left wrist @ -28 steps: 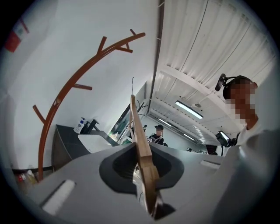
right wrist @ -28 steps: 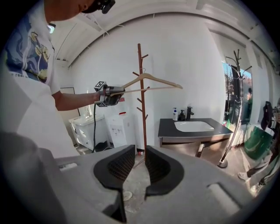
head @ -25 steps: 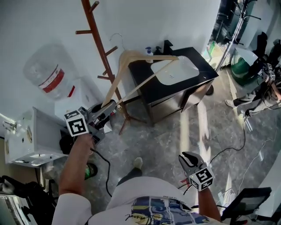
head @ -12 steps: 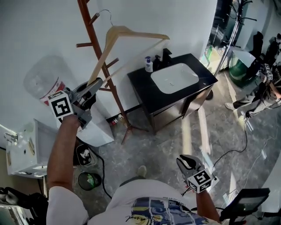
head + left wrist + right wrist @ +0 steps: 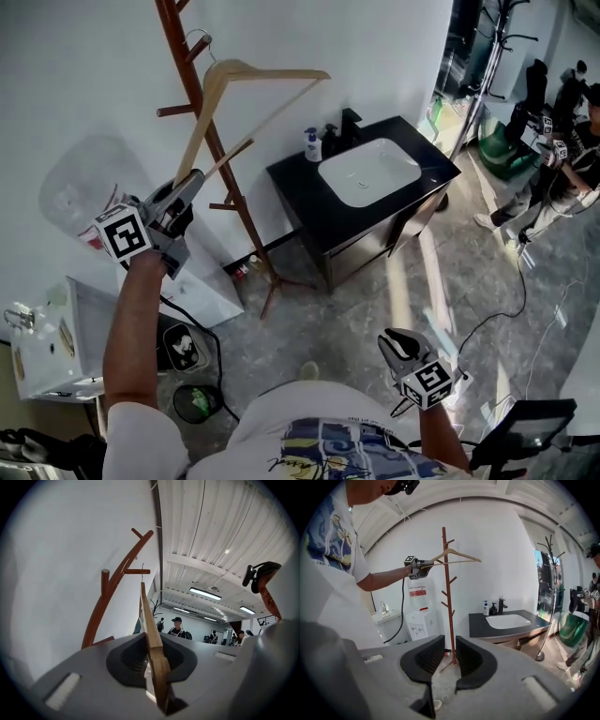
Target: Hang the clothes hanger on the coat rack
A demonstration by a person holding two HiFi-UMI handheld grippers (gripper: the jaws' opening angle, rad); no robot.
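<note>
A wooden clothes hanger [image 5: 265, 73] with a wire hook [image 5: 199, 37] is held up level beside the red-brown coat rack [image 5: 187, 108]. My left gripper [image 5: 192, 180] is shut on the tip of one hanger arm. The hook sits close to an upper peg [image 5: 195, 49]; whether it rests on it I cannot tell. In the left gripper view the hanger [image 5: 149, 620] runs edge-on from between the pads toward the rack [image 5: 104, 613]. My right gripper [image 5: 399, 339] hangs low by my waist, a slim gap between its pads, holding nothing. The right gripper view shows the hanger [image 5: 457, 554] at the rack's [image 5: 448, 602] top.
A black vanity with a white sink [image 5: 367, 172] and soap bottles [image 5: 311, 145] stands right of the rack. A water dispenser [image 5: 80, 187] and a white cabinet [image 5: 52, 333] are on the left. Cables [image 5: 506, 309] lie on the grey floor. People stand at far right [image 5: 544, 150].
My left gripper has lifted the hanger up and toward the rack's upper pegs, and the hook has come near a peg. The right gripper has shifted only slightly.
</note>
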